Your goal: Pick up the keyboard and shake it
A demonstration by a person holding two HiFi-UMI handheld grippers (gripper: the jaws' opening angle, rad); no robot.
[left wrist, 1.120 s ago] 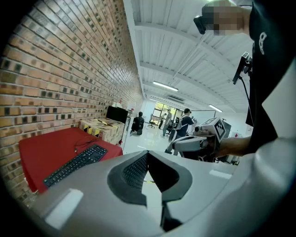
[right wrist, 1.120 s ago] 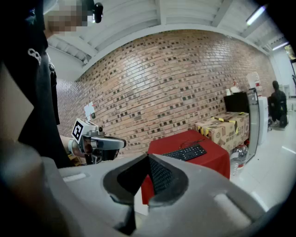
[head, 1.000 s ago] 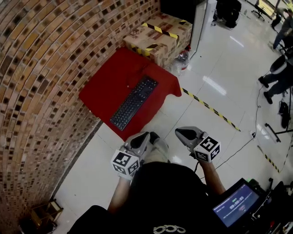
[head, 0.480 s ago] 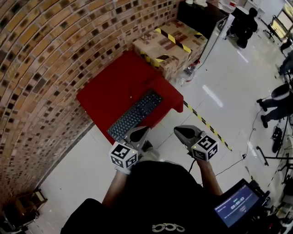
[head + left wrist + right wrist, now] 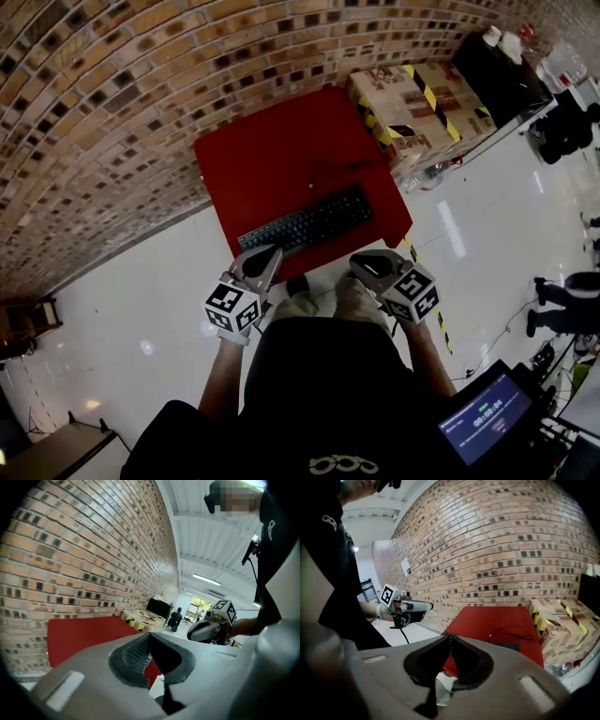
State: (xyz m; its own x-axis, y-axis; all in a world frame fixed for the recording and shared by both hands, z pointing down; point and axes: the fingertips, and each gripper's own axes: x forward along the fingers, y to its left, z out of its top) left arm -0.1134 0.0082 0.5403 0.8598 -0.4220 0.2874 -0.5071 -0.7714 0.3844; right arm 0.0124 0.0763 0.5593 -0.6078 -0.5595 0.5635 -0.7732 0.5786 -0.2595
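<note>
Left gripper [image 5: 273,251] closed, empty, near keyboard's [image 5: 307,225] lower-left end. Right gripper [image 5: 357,263] closed, empty, just below its right end. Keyboard flat on red cloth [image 5: 272,150], frame centre, long axis lower-left to upper-right.

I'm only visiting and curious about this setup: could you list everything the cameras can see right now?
keyboard: one, black, near front edge of the table
cable: one, thin, dark, on the table behind the keyboard
table: one, red-covered, against the wall
wall: one, brown brick
cardboard boxes: apparently two, tan with yellow-black tape, right of the table
screen: one, blue-lit, lower right
bystanders: at least two, dark-clothed, far right
left gripper: one, grey, shut, empty
right gripper: one, grey, shut, empty
</note>
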